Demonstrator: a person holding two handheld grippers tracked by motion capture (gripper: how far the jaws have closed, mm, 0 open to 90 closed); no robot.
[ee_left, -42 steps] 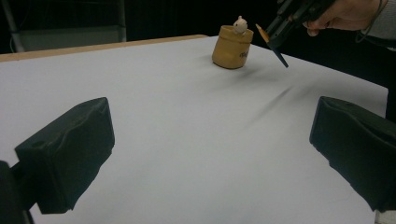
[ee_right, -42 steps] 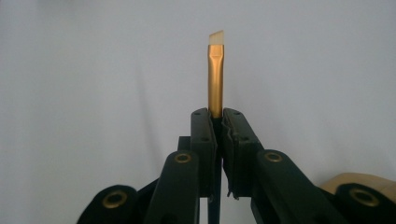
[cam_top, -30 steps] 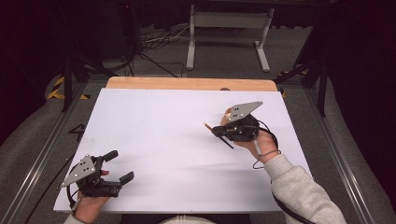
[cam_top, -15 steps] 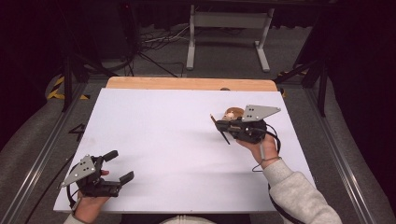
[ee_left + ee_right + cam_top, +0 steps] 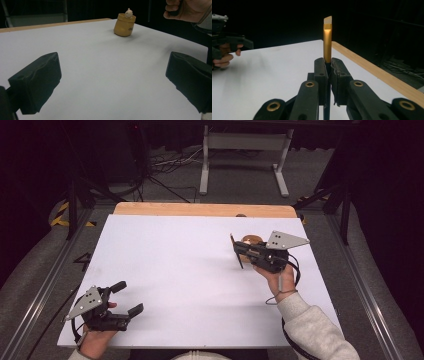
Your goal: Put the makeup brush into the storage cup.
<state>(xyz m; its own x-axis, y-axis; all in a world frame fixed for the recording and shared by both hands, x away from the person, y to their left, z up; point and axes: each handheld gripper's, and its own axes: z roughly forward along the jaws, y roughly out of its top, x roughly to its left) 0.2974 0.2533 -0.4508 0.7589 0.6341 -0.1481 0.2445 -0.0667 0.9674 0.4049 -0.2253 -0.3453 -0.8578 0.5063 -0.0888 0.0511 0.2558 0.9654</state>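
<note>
Now that the right gripper (image 5: 239,251), pinching a gold brush (image 5: 327,40), has swung right beside the holder (image 5: 124,25), insertion looks next; left gripper (image 5: 125,297) rests spread.

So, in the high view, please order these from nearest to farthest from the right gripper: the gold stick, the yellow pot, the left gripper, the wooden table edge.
1. The gold stick, clamped in the right gripper, at its tip.
2. The yellow pot, just behind the gripper.
3. The wooden table edge, along the far side.
4. The left gripper, at the near left corner.
</note>
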